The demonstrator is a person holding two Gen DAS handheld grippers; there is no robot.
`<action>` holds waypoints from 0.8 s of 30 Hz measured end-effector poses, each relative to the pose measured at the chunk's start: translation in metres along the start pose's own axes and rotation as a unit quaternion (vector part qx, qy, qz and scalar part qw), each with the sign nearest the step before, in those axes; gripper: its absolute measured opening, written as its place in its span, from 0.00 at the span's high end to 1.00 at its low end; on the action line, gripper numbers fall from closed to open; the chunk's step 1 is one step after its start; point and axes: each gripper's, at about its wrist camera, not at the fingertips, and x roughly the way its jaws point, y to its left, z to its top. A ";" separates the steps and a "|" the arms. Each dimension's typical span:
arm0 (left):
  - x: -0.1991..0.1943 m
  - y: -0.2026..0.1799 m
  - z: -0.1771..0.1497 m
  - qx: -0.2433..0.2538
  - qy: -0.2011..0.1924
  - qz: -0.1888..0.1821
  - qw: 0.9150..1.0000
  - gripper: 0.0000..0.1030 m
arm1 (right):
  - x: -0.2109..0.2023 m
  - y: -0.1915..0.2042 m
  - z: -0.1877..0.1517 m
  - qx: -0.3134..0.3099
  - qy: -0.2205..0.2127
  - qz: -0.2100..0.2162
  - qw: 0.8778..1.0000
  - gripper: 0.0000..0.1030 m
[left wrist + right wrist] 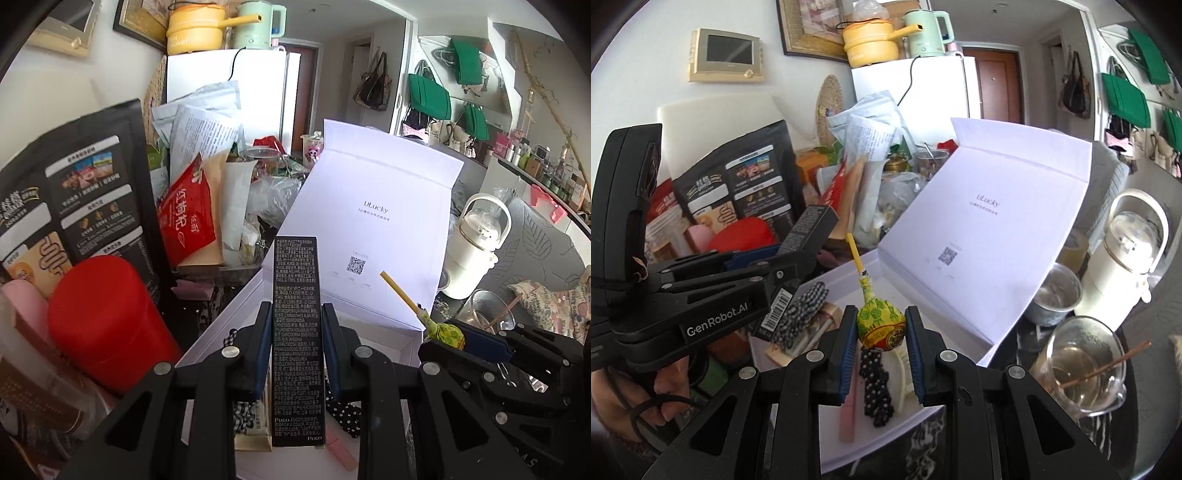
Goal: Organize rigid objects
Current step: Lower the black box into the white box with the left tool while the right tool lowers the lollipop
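Left tongs (297,321) clamp black carton (298,332) lengthwise, pointing ahead; right tongs (881,325) clamp lollipop (881,323), stick forward.

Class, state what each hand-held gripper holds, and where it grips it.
Left hand-held gripper: tall black printed carton, gripped at mid-length sides. Right hand-held gripper: yellow-green wrapped lollipop, by its head.

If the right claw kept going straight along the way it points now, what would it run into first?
Probably the raised lid of the white box. The right claw, shut on the lollipop, aims over the open box toward that lid's inner face. Depth is unclear, so it might meet the box's inside first.
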 end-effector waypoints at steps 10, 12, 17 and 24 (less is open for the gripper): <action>0.054 0.013 -0.013 -0.011 0.076 -0.018 0.997 0.76 | 0.051 -0.017 -0.008 0.033 0.067 0.008 0.997 0.76; 0.064 0.012 -0.017 -0.003 0.091 -0.015 0.996 0.76 | 0.058 -0.019 -0.011 0.035 0.077 0.003 0.996 0.76; 0.080 0.004 -0.025 0.017 0.106 -0.002 0.994 0.76 | 0.067 -0.022 -0.017 0.037 0.086 -0.007 0.996 0.76; 0.088 -0.002 -0.030 0.030 0.109 0.013 0.993 0.76 | 0.076 -0.025 -0.022 0.025 0.099 -0.033 0.994 0.76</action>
